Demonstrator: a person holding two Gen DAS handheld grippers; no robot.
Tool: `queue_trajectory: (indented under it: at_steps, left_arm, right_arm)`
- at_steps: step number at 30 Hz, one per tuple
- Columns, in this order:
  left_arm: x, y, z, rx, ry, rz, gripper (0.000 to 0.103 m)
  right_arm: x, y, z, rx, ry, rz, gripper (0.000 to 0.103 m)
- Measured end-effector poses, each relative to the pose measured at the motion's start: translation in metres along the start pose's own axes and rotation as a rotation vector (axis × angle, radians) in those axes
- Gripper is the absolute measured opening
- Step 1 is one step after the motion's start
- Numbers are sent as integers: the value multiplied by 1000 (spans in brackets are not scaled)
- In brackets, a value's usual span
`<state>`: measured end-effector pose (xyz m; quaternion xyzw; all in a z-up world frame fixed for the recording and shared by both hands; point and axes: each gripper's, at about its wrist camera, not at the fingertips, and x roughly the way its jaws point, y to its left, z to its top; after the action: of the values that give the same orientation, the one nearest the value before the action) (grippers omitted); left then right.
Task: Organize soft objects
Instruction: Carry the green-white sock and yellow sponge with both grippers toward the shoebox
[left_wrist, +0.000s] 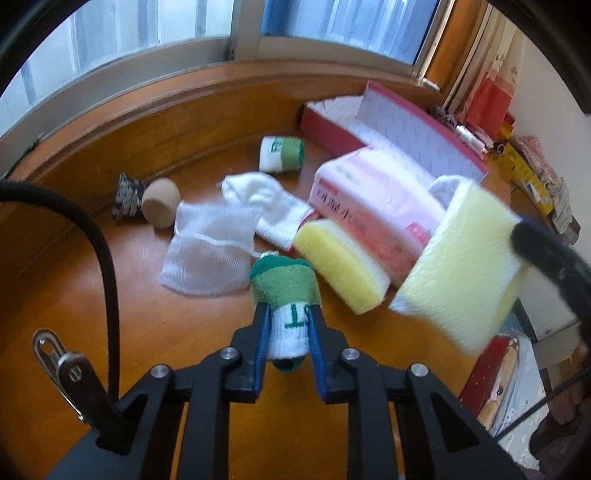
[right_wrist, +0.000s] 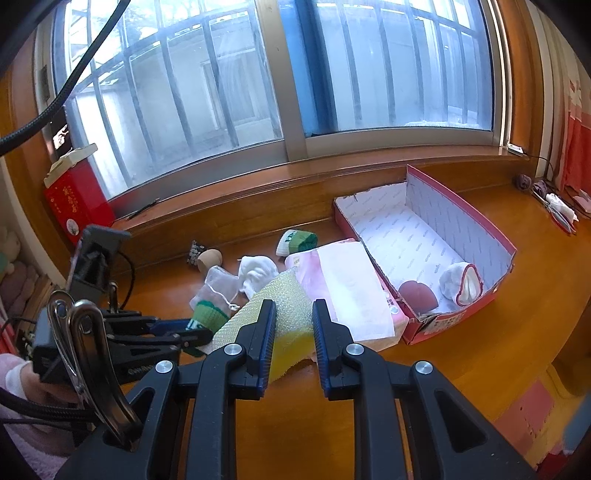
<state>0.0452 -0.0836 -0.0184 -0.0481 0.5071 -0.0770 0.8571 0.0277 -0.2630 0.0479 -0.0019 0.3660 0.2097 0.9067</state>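
My left gripper is shut on a rolled green-and-white sock, held a little above the wooden table. The right wrist view shows that gripper at lower left with the sock in it. My right gripper is shut on a yellow sponge, which hangs in the air at the right of the left wrist view. A second yellow sponge lies on the table against a pink tissue pack. An open red box stands beyond the pack.
On the table lie another rolled sock, a white sock, a mesh bag, a brown ball and a dark patterned item. The box holds a dark red item and a white one. A window ledge runs behind.
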Motion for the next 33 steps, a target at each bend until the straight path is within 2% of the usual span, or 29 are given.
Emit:
queue_trajectory:
  at_steps: [6, 16, 26, 33]
  left_arm:
    - [-14, -12, 19, 27, -52, 3, 21]
    - [-14, -37, 54, 76, -90, -1, 21]
    - [-5, -76, 98, 128, -134, 0, 21]
    - [11, -106, 123, 151, -132, -2, 21]
  right_arm:
    - [-2, -3, 4, -4, -12, 2, 21]
    - [-2, -21, 19, -6, -34, -4, 21]
    - [5, -61, 41, 3, -61, -16, 21]
    - [12, -92, 53, 16, -73, -13, 21]
